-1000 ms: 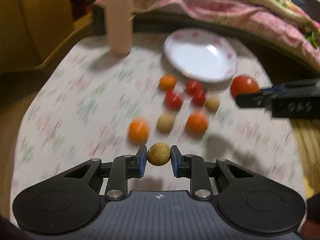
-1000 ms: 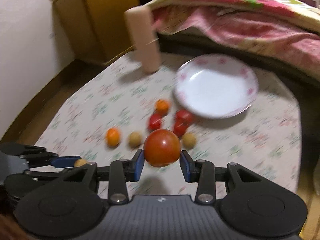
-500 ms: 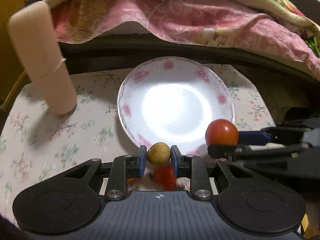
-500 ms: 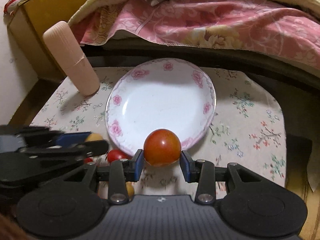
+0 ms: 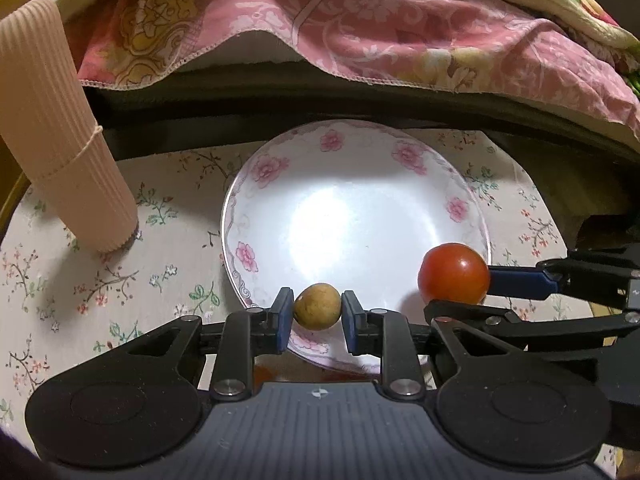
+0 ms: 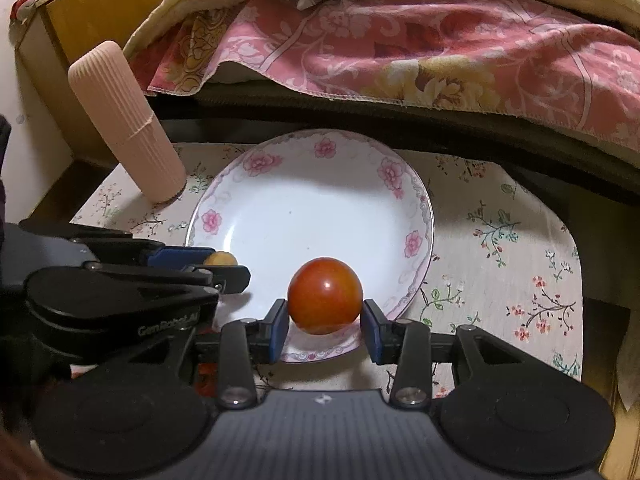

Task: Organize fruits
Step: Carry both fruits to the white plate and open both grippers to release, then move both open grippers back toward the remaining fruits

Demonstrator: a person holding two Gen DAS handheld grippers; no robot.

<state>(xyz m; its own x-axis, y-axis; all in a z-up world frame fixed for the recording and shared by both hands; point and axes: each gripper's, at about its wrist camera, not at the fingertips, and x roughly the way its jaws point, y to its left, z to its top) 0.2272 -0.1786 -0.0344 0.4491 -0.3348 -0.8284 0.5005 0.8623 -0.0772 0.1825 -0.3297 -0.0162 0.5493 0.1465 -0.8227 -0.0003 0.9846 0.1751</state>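
On the floral tablecloth (image 5: 100, 272), the plate (image 5: 400, 152) sits empty. Our left gripper (image 5: 317, 314) grips the brown fruit (image 5: 317, 306), our right gripper (image 6: 325, 322) the tomato (image 6: 325, 295); we lower both low before releasing, preventing rolling.

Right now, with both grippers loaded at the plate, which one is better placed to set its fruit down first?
Probably the right. The right gripper holds the red tomato further over the plate, while the left gripper holds the small brown fruit just over the near rim.

Black grippers (image 5: 317, 312), blue-padded jaws, silver screws
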